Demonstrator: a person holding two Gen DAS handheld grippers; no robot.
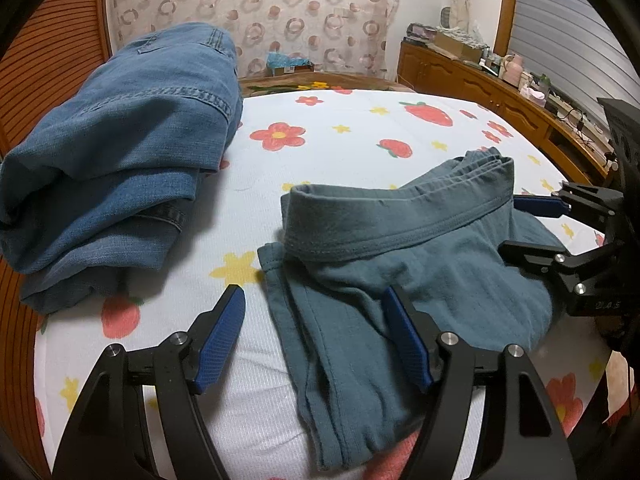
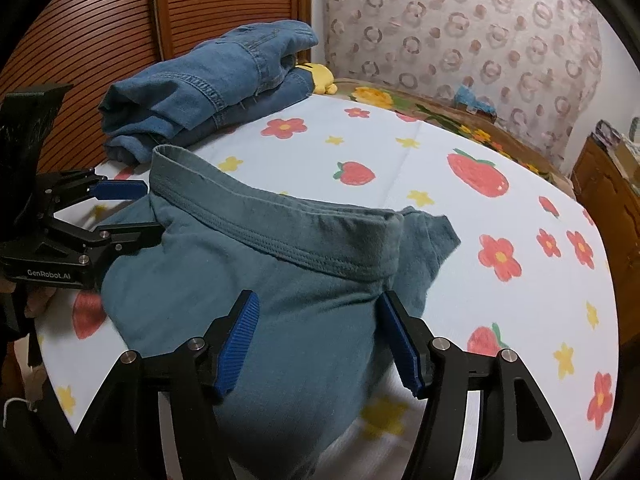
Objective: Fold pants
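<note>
You've got the teal pants lying in the middle of the flowered bedsheet, already doubled into a compact bundle with the waistband turned up on top. That looks like most of the folding done; I'd judge what's left is a last tidy or flatten, since the band stands proud and the edges sit uneven.

Your left gripper has its jaws parted, blue pads clear of the cloth, one over bare sheet and one above the leg hems. Your right gripper is released too, jaws spread over the bundle's near slope, pinching nothing.

Off to the side, the folded jeans sit stacked by the slatted wooden panel.

From the left wrist you get the layered leg hems at the near edge and the wooden cabinet along the wall. From the right wrist you get the far corner of the bundle flopping onto the sheet, and a yellow plush toy behind the jeans.
</note>
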